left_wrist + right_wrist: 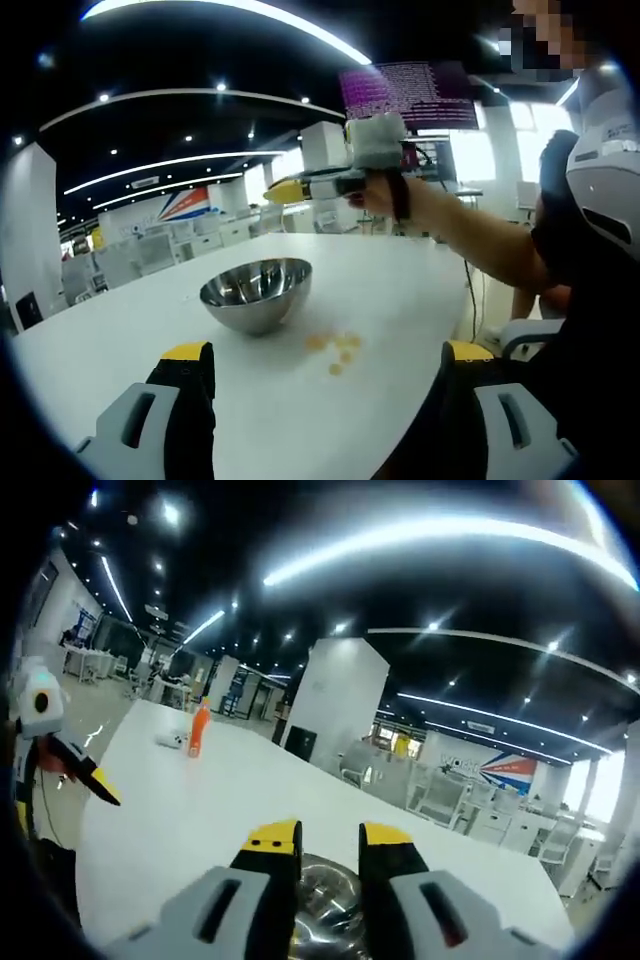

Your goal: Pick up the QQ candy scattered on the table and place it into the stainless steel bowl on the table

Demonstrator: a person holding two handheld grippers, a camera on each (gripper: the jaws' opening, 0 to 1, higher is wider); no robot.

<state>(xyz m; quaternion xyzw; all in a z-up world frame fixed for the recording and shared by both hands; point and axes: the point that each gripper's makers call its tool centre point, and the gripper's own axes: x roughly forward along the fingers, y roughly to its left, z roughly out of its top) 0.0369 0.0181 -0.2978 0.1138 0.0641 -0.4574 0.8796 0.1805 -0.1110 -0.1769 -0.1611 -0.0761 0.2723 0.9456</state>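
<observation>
With the right gripper (330,842) poised over the stainless steel bowl (256,292) mid-table, jaws slightly parted and contents unclear, and the left gripper (325,365) wide open near the QQ candy (335,348) beside the bowl, a mistimed release could miss.

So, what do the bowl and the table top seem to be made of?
The bowl looks like polished metal, probably stainless steel: its curved wall mirrors the ceiling lights and the room. The table has a smooth white top with a soft sheen, perhaps laminate or painted board; the pictures cannot settle which.
</observation>
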